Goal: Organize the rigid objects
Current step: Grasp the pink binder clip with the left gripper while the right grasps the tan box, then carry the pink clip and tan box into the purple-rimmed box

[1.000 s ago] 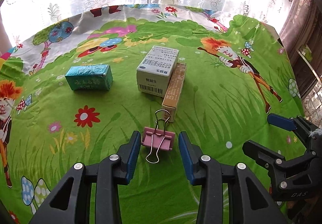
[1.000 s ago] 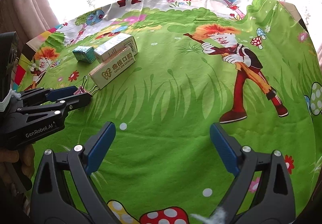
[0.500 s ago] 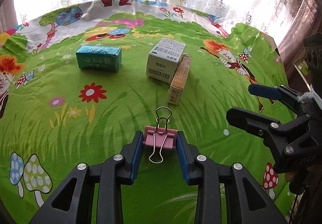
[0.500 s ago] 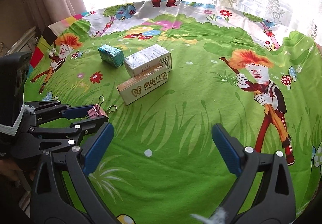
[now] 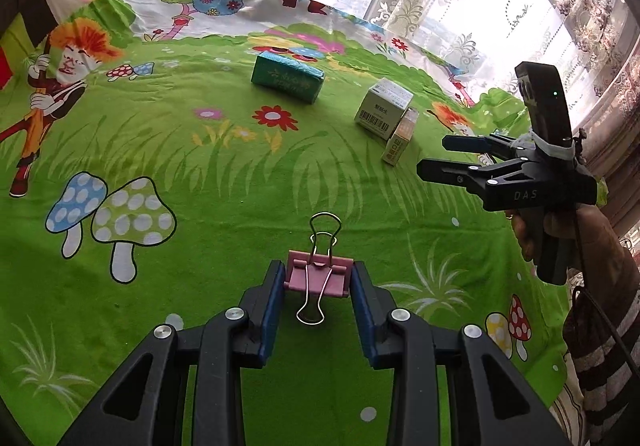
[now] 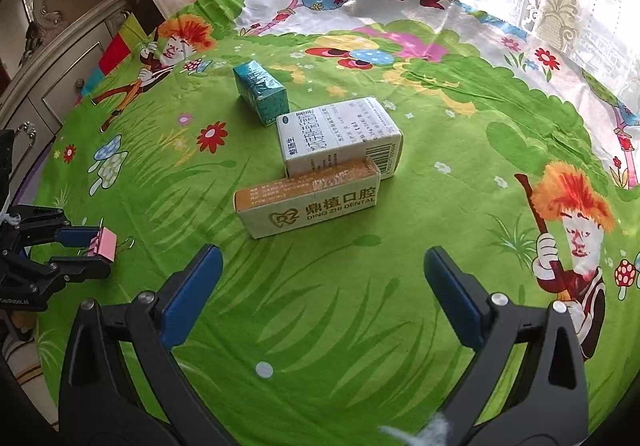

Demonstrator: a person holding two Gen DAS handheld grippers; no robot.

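Near the white box [image 6: 340,137], well to its left: left claw [image 5: 318,280] clamped on pink binder clip [image 5: 317,276], likely carrying it toward the grouped boxes. Just before the orange box [image 6: 308,201]: right claw [image 6: 320,290] empty, opening wide, probably readying for a box.

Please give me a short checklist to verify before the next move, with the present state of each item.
1. Left gripper grips the pink binder clip: ok.
2. Right gripper holds nothing, its jaws opening: ok.
3. The orange dental box lies ahead of the right gripper, unobstructed: ok.
4. The orange dental box stands apart from the white box: not ok, they touch.
5. Teal box stands apart from the others: ok.
6. Clip lifted off the cloth: cannot tell.
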